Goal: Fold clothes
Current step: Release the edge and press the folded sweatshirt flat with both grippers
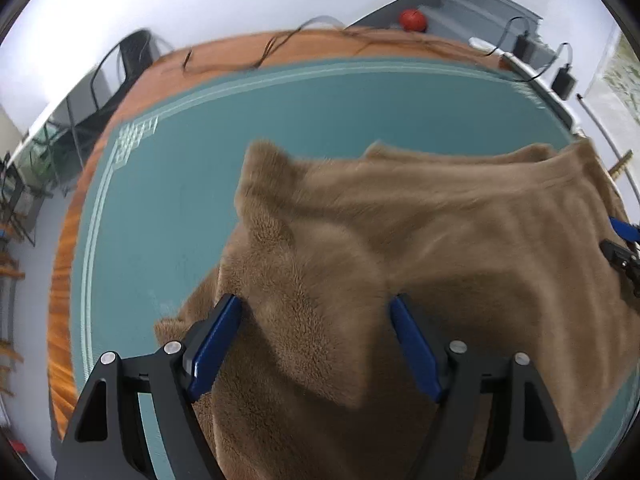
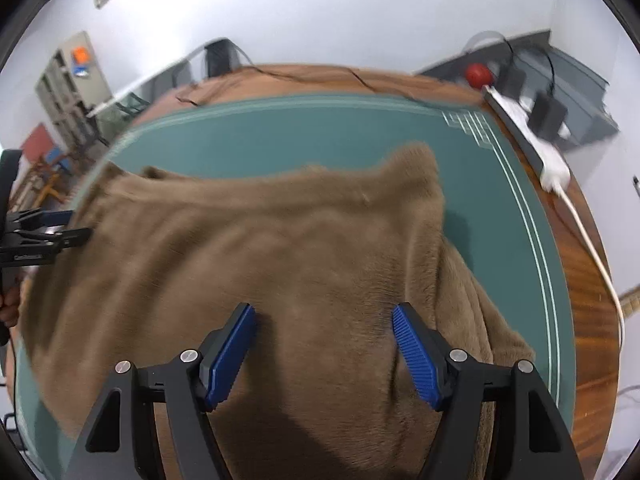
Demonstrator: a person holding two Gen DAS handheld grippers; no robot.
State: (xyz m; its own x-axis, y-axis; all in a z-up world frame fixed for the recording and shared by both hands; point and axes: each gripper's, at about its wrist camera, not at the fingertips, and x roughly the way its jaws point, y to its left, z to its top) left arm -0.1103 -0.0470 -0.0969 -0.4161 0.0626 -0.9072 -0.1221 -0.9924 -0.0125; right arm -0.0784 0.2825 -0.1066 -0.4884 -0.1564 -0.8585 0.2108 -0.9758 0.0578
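Fleece garment [image 1: 400, 248], brown and plush, lies spread across the green mat [image 1: 192, 152], with one layer already lying over another: a doubled edge shows along the far side and a lower layer sticks out at the near left and near right corners. So it looks at least part folded; whether more folds are due or this is the final shape, can't tell. Garment type unclear too.

Left gripper [image 1: 316, 308] hovers low over the left part of the fabric, jaws wide apart, nothing between them. Right gripper [image 2: 324, 316] same over the right part, jaws apart, empty. Contact with the cloth can't be judged. Edges are motion-blurred.

Mat sits on a wooden table [image 2: 584, 280]. Thin cables [image 1: 280, 44] trail along the far edge, a white power strip [image 2: 548, 160] lies at the right edge, and a red round object [image 1: 412, 20] sits behind. White walls, shelving at far left.
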